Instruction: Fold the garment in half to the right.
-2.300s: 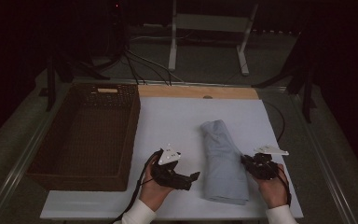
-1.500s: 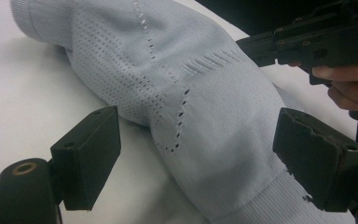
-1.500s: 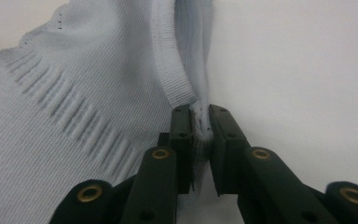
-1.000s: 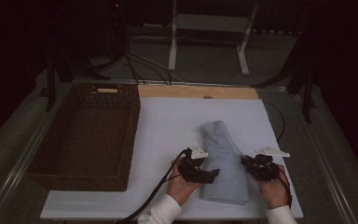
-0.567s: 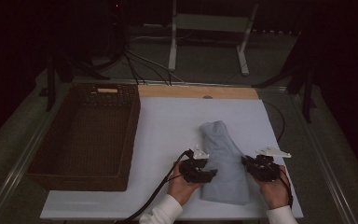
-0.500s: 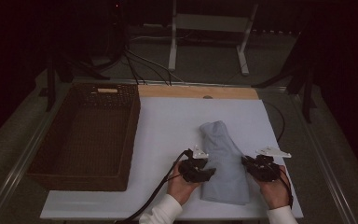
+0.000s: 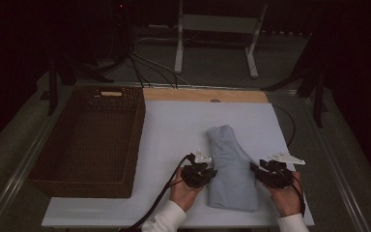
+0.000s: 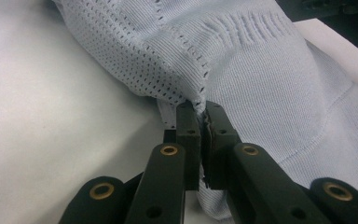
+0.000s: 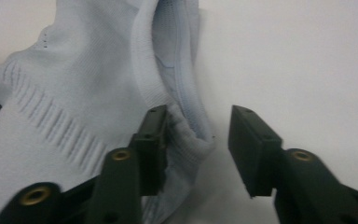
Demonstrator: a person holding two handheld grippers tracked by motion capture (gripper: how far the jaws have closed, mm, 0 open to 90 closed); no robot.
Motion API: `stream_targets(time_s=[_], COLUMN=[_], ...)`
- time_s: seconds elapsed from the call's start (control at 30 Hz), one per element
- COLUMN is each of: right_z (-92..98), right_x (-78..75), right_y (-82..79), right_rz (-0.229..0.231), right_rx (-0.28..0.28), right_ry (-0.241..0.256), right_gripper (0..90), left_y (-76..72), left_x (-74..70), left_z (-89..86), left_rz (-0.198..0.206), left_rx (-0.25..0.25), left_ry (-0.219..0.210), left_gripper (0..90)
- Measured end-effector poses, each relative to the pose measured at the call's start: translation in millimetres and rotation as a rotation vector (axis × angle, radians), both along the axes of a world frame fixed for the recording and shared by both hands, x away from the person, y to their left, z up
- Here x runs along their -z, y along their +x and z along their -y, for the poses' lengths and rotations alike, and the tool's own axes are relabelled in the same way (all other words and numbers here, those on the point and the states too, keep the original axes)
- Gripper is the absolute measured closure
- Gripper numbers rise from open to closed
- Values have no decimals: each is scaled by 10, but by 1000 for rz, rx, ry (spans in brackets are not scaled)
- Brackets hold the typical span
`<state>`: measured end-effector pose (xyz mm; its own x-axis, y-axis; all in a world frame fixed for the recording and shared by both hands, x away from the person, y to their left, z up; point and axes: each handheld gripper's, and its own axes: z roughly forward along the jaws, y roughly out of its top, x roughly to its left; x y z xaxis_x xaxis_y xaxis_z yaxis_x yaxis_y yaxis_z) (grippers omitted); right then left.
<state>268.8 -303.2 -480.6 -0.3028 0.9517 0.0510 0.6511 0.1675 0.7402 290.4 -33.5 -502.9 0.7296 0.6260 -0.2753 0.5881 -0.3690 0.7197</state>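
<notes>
A folded pale blue knitted garment [image 7: 230, 164] lies on the white table [image 7: 174, 130], right of centre. My left gripper [image 7: 211, 174] sits at its left edge near the front. Seen up close in the left gripper view, the left gripper [image 8: 202, 122] is shut on a pinch of the garment [image 8: 242, 74] edge. On the opposite side, my right gripper [image 7: 256, 170] is at the garment's right edge. In the right gripper view, the right gripper [image 9: 196, 135] is open, with the folded edge of the garment [image 9: 98, 79] lying between its jaws, one jaw resting on the cloth.
A dark woven basket [image 7: 89, 137] stands on the left part of the table. A wooden strip [image 7: 205, 95] runs along the table's far edge. Cables [image 7: 140, 65] and a stand's legs [image 7: 212, 43] lie on the floor beyond.
My left gripper moved right from the bare table to the garment's left edge and shut on it. The right gripper stayed at the right edge.
</notes>
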Motion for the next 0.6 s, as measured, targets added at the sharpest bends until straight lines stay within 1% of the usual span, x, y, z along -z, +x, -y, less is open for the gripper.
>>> stream_targets(time_s=[0.17,0.4,0.6], right_z=[12,11,-63], right_x=[-22,-39,-46], right_y=[-14,-33,-52], right_rz=[12,18,11], right_rx=[6,5,-41], right_ry=[11,18,30], right_gripper=[442,360,279], left_y=[-27,-61,-88], left_x=[-7,-22,-28], left_z=[-39,-85,-118], left_rz=[1,4,3], left_rx=[-5,-7,-9], left_ry=[-7,-13,-17], left_gripper=[878,878,878])
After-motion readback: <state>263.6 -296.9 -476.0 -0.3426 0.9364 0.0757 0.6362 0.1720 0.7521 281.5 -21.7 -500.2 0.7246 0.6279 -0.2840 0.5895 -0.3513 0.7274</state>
